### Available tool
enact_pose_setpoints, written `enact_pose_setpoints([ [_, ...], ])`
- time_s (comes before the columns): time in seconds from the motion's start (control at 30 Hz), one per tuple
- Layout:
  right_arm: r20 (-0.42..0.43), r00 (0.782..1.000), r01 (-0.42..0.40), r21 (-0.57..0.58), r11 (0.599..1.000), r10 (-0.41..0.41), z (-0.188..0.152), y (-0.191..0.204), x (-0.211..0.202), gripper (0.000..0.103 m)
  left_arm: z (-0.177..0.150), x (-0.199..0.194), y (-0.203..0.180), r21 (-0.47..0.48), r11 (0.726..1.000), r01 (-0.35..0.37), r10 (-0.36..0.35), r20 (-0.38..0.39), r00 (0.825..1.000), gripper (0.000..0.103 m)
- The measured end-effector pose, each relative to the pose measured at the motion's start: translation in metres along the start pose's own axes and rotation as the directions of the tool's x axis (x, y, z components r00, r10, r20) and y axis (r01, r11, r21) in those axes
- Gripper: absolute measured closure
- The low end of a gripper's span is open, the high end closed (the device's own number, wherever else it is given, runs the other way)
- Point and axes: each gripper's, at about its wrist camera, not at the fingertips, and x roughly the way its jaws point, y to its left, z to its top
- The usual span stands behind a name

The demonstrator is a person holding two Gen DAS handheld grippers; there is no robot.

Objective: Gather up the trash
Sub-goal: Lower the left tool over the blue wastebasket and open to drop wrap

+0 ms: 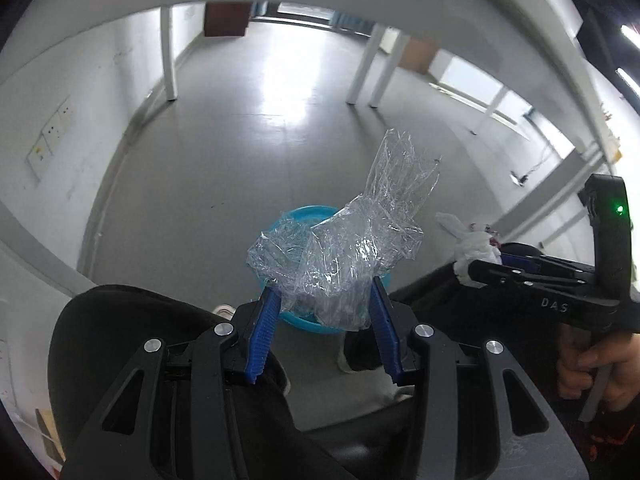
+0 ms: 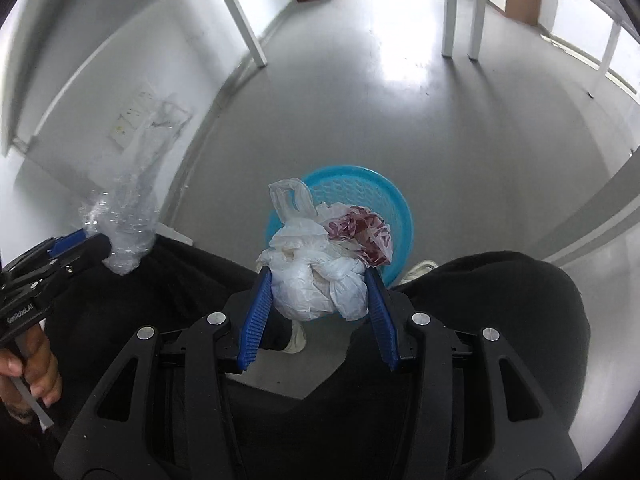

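- In the left wrist view, a wall panel with sockets [image 1: 50,136] is seen far out at nine o'clock, on the white wall.
- White table legs [image 1: 169,54] are planted at eleven o'clock on the grey floor [image 1: 224,152], which is lit by glare from the windows.
- The left gripper [image 1: 325,296] is closed partway on a crumpled clear plastic wrap [image 1: 352,248]; the wrap is pinched between the blue pads [image 1: 264,328] and sticks up towards twelve o'clock.
- A blue basket [image 1: 300,216] is seen on the floor right behind the wrap, at the centre of the view, partly hidden by it.
- At three o'clock the right gripper [image 1: 472,268] is seen from the side, with a white bag at its tip and a hand [image 1: 592,364] on its grip.
- In the right wrist view, the left gripper [image 2: 96,246] is seen at nine o'clock with the clear wrap [image 2: 128,216] bunched at its tip, held over a black-clad leg [image 2: 160,280].
- The right gripper [image 2: 318,292] is closed partway on a knotted white plastic bag [image 2: 312,280], gripped between its blue pads [image 2: 256,320].
- A clear bag with red print [image 2: 364,236] is bundled against the white bag at one o'clock of it.
- The blue basket [image 2: 400,208] lies directly beyond the bags, on the floor, at the centre.
- A white shoe [image 2: 420,270] is glimpsed just beside the basket at four o'clock.
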Motion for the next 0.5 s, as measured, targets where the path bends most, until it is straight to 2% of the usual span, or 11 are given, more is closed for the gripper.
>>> enact_pose_setpoints([
  [0.13, -0.035, 0.999, 0.009, 0.005, 1.000, -0.009, 0.014, -0.004, 0.022, 0.059, 0.004, 0.017, 0.006, -0.019, 1.000, 0.004, -0.005, -0.014, 1.000, 0.059],
  [0.3, -0.109, 0.993, -0.030, 0.101, 0.994, 0.041, 0.030, -0.022, 0.050, 0.059, 0.005, 0.040, 0.012, -0.046, 0.999, 0.006, -0.009, -0.063, 0.998, 0.059],
  [0.5, -0.121, 0.992, -0.017, 0.128, 0.992, 0.033, 0.046, -0.027, 0.077, 0.059, 0.015, 0.067, 0.016, -0.085, 0.996, 0.008, -0.016, -0.099, 0.995, 0.059],
])
